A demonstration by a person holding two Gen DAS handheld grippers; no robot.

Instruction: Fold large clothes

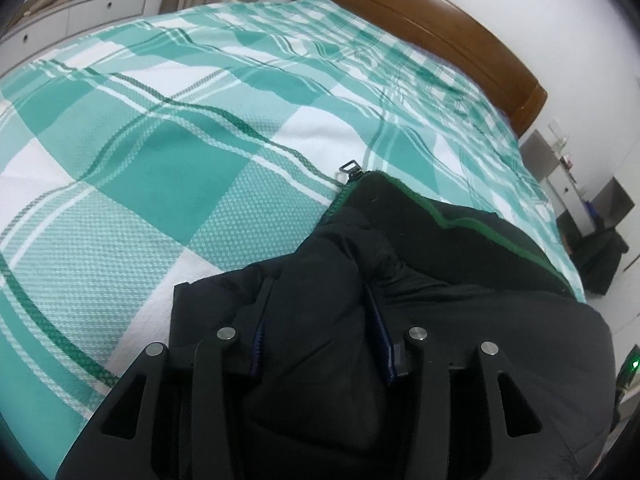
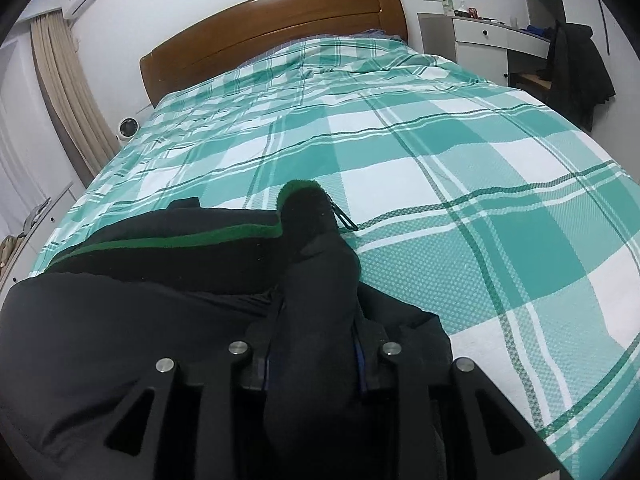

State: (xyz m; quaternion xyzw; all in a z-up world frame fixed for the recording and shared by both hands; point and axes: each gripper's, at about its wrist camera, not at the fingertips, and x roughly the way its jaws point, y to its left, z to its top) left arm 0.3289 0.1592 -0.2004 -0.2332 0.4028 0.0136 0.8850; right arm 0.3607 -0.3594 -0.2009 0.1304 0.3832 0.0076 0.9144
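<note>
Jacket, black with green trim, is lying bunched on the plaid bed, toward the end away from the headboard; left gripper and right gripper are each clenching a fold of it

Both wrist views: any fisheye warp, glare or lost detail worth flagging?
Left wrist view: strong barrel warp bows the headboard; black jacket reads nearly featureless. Right wrist view: same warp, dark vignette corners, jacket folds barely legible; no glare on the plaid bedspread.
</note>
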